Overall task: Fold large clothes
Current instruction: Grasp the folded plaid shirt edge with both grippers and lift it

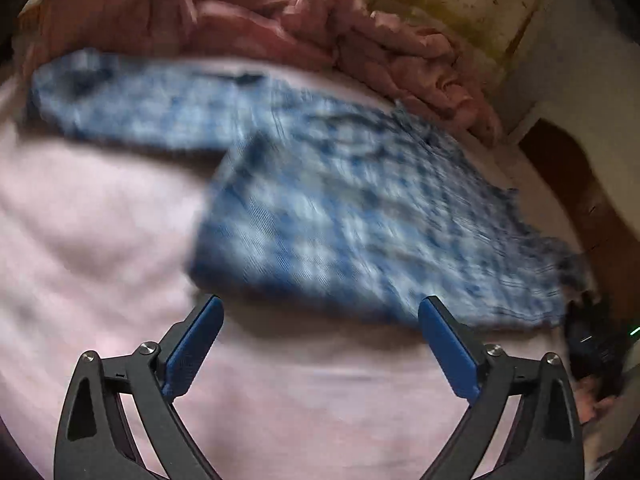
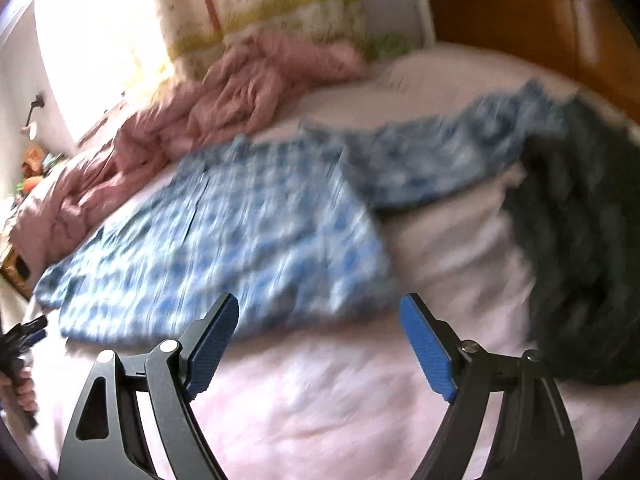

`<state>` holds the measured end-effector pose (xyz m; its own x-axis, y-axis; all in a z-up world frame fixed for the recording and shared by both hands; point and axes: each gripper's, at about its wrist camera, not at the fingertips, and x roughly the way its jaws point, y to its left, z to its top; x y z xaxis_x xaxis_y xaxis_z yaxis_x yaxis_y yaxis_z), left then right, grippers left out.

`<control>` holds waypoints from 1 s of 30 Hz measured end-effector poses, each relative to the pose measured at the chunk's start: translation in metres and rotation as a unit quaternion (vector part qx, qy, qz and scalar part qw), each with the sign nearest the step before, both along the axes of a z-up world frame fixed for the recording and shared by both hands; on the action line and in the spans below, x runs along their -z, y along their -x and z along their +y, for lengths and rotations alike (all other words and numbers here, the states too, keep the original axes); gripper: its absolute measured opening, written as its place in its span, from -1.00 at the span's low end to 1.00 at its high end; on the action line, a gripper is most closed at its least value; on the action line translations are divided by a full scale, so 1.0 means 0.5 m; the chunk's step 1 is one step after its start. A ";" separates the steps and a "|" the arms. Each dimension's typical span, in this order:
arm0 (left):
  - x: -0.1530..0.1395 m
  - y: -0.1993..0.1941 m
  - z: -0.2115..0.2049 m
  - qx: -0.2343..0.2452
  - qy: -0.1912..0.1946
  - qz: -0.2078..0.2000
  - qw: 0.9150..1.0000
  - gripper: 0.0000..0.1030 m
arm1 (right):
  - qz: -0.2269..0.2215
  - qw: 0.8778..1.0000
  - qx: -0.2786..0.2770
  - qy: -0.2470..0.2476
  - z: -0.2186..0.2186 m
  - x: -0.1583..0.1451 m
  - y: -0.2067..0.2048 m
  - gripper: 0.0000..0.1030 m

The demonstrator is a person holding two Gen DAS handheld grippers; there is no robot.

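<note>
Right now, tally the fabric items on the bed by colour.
Blue-and-white checked shirt: 1
Pink crumpled blanket: 1
Dark garment: 1
Pale pink bedsheet: 1
Cream patterned pillow: 1
Total: 5

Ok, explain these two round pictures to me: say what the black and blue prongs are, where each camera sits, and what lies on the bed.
Each picture comes from a fisheye camera on a hand-held claw, looking along its two fingers. A person holds one claw in each hand; there is no robot arm. The left claw and the right claw are both open and hold nothing. On the pink bed sheet lies a blue checked shirt, partly folded, with one sleeve stretched out. Behind it sits a crumpled pink blanket. A dark garment lies to the right. Both pictures are blurred.
</note>
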<state>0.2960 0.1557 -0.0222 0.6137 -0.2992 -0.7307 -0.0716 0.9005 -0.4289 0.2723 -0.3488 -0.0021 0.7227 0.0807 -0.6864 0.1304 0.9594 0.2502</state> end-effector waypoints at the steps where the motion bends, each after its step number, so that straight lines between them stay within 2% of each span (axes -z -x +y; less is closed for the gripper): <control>1: 0.018 -0.001 -0.005 0.000 0.029 0.011 1.000 0.89 | 0.007 1.000 -0.009 -0.001 0.009 0.015 -0.003 0.64; 3: 0.049 -0.008 -0.015 -0.003 0.067 0.027 0.997 0.89 | 0.028 0.999 -0.025 -0.013 0.028 0.050 -0.013 0.64; 4: 0.058 -0.013 -0.019 -0.010 0.071 0.028 0.997 0.88 | 0.040 0.998 -0.034 -0.034 0.033 0.069 -0.020 0.64; 7: 0.056 -0.024 -0.020 -0.037 0.071 -0.010 0.997 0.86 | 0.057 0.994 -0.036 -0.083 0.036 0.104 -0.042 0.64; 10: 0.068 -0.048 0.002 -0.091 0.090 -0.024 0.992 0.86 | 0.042 0.995 -0.015 -0.085 0.034 0.117 -0.072 0.64; 12: 0.068 -0.066 0.006 -0.130 0.070 -0.012 0.989 0.57 | 0.033 0.996 0.005 -0.088 0.026 0.123 -0.097 0.64; 13: 0.061 -0.076 -0.001 -0.135 0.049 -0.009 0.990 0.54 | 0.036 0.996 0.023 -0.073 0.023 0.127 -0.114 0.64; 14: 0.054 -0.083 -0.009 -0.135 0.021 -0.013 0.991 0.28 | 0.037 0.997 0.039 -0.053 0.024 0.127 -0.130 0.64; 15: 0.052 -0.089 -0.016 -0.135 -0.008 -0.017 0.991 -0.38 | 0.036 0.998 0.047 -0.037 0.025 0.125 -0.138 0.64; 16: 0.054 -0.096 -0.021 -0.130 -0.035 -0.016 0.991 -0.73 | 0.038 0.998 0.051 -0.023 0.031 0.124 -0.149 0.61; 17: 0.059 -0.097 -0.019 -0.122 -0.036 -0.017 0.992 -0.92 | 0.041 0.998 0.052 -0.013 0.034 0.122 -0.158 0.49; 19: 0.047 -0.077 -0.008 -0.133 -0.031 -0.035 0.990 -0.94 | 0.041 0.997 0.058 0.019 0.041 0.117 -0.167 -0.90; 22: 0.007 -0.028 0.005 -0.145 -0.044 -0.058 0.987 -0.93 | 0.011 0.999 0.046 0.007 0.029 0.094 -0.151 -0.90; 27: -0.070 0.067 0.014 -0.139 -0.084 -0.102 0.981 -0.94 | -0.037 0.995 0.008 0.090 0.080 0.036 -0.071 -0.91; 30: -0.089 0.139 0.025 -0.130 -0.085 -0.101 0.983 -0.94 | -0.049 0.992 -0.011 0.114 0.098 0.009 0.002 -0.90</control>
<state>0.2264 0.1681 0.0225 0.7907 0.0034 -0.6121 -0.2383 0.9228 -0.3027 0.2714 -0.2996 -0.0067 0.7865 -0.0520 -0.6154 0.0948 0.9948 0.0372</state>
